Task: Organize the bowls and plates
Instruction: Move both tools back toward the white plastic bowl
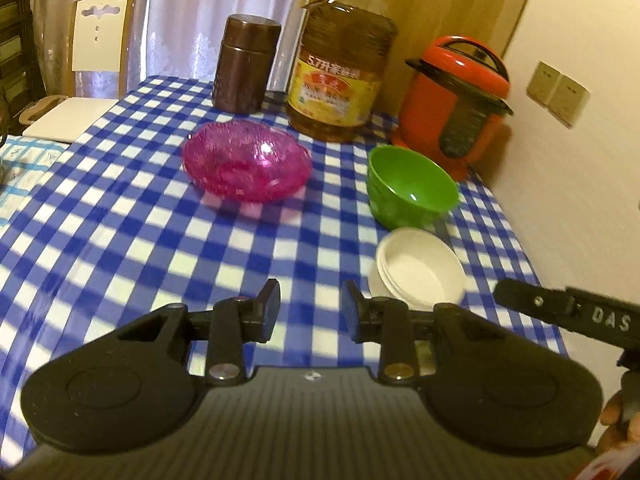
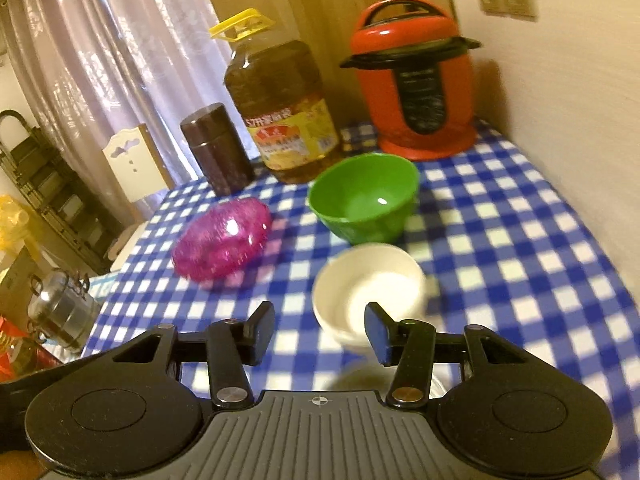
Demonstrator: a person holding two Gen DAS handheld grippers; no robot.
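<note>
On the blue-checked tablecloth (image 1: 120, 220) stand a pink glass bowl (image 1: 247, 166) (image 2: 222, 244), a green plastic bowl (image 1: 412, 188) (image 2: 364, 200) and a stack of white bowls (image 1: 420, 268) (image 2: 368, 288). The white stack is nearest, with the green bowl just behind it and the pink bowl to the left. My left gripper (image 1: 310, 312) hovers above the cloth, left of the white stack, open and empty. My right gripper (image 2: 320, 332) hangs over the near edge of the white stack, open, holding nothing. One of its arms (image 1: 560, 312) shows at the right in the left wrist view.
At the table's back stand a brown canister (image 1: 244, 64), a large oil bottle (image 1: 340, 64) and a red pressure cooker (image 1: 456, 100). A wall (image 1: 580, 160) runs along the right edge. A white chair (image 1: 100, 40) and a metal jar (image 2: 60, 312) are to the left.
</note>
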